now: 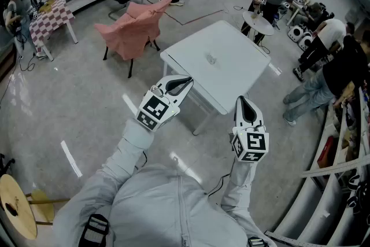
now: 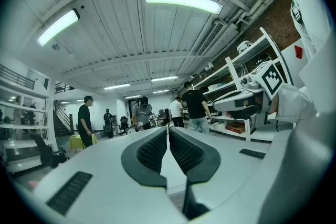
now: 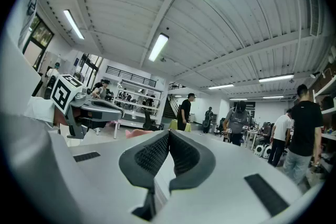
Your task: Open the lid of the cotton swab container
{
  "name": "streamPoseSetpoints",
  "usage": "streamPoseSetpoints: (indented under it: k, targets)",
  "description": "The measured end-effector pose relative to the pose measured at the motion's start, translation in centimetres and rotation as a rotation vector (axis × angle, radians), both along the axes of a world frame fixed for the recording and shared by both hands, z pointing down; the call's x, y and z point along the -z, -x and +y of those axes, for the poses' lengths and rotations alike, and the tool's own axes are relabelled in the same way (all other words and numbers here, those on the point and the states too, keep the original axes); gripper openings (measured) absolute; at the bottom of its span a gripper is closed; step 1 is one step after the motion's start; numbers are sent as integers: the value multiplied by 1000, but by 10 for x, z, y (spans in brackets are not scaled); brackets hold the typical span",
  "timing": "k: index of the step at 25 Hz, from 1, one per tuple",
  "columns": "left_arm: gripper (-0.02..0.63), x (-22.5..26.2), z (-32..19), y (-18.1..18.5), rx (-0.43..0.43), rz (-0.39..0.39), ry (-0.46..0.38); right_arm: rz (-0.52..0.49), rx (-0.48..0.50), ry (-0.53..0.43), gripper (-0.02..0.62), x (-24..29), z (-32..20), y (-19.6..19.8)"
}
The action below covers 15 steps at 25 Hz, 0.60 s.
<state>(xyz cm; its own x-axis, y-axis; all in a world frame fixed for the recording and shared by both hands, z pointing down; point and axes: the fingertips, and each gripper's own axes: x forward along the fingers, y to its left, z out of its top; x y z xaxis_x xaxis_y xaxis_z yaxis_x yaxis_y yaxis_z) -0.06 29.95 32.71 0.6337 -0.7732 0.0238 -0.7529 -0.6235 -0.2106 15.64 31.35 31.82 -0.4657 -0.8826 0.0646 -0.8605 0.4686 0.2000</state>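
A small clear container, probably the cotton swab container, rests near the middle of the white table; it is too small to make out its lid. Both grippers hang in the air short of the table's near edge and point toward it. My left gripper is shut with nothing between its fingers, its tips just over the table's near left edge. My right gripper is also shut and empty, near the table's front corner. In the left gripper view the pads meet, and likewise in the right gripper view. Neither gripper view shows the container.
A chair draped in pink cloth stands left of the table, with a checkered table and shelves farther left. A small round table and several people are at the right. A round wooden stool sits at bottom left.
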Motion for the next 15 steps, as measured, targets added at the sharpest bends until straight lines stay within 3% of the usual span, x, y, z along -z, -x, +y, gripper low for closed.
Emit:
streamPoseSetpoints:
  k: [10, 15]
  targets:
    - [31, -3, 13, 19, -3, 3, 0, 23, -1, 4, 34, -2, 15, 23]
    - [31, 0, 16, 31, 0, 3, 7, -26, 7, 13, 35, 2, 20, 34]
